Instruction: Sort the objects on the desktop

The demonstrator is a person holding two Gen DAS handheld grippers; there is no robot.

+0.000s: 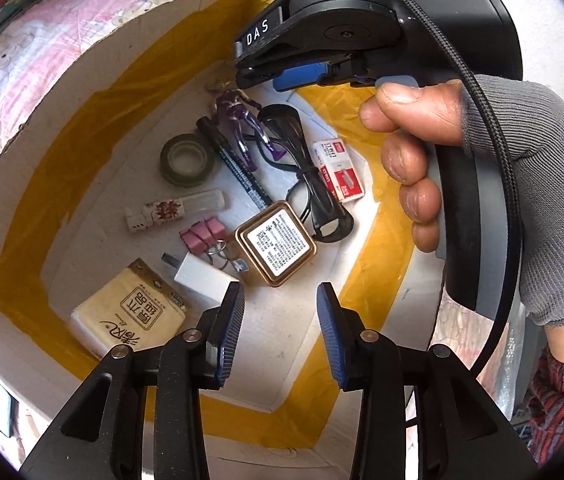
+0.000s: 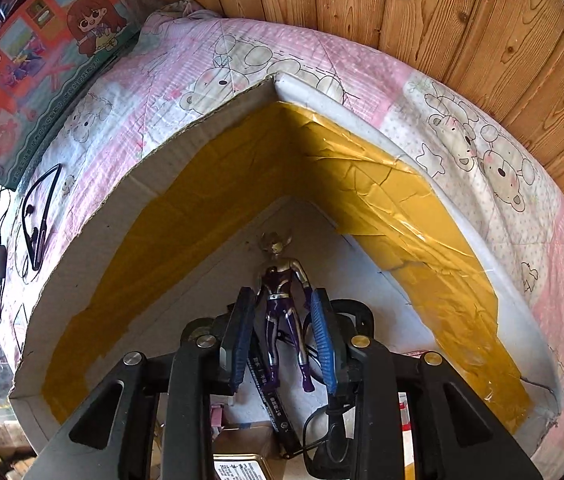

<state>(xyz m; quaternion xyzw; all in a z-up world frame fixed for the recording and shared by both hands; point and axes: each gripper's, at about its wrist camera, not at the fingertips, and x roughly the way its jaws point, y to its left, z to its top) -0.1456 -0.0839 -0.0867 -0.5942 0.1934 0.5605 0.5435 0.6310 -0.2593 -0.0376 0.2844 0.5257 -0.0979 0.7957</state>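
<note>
Left gripper spread and empty over the loaded box; right gripper straddling the toy figure.

Left to right in the box: tissue pack, tape roll, gold tin, glasses, staple box. The figure, purple and silver with thin legs, lies at the far corner across a pen; the right jaws flank it, not visibly pressing. Risk, as judged: closing here could snag the pen or the glasses.
</note>
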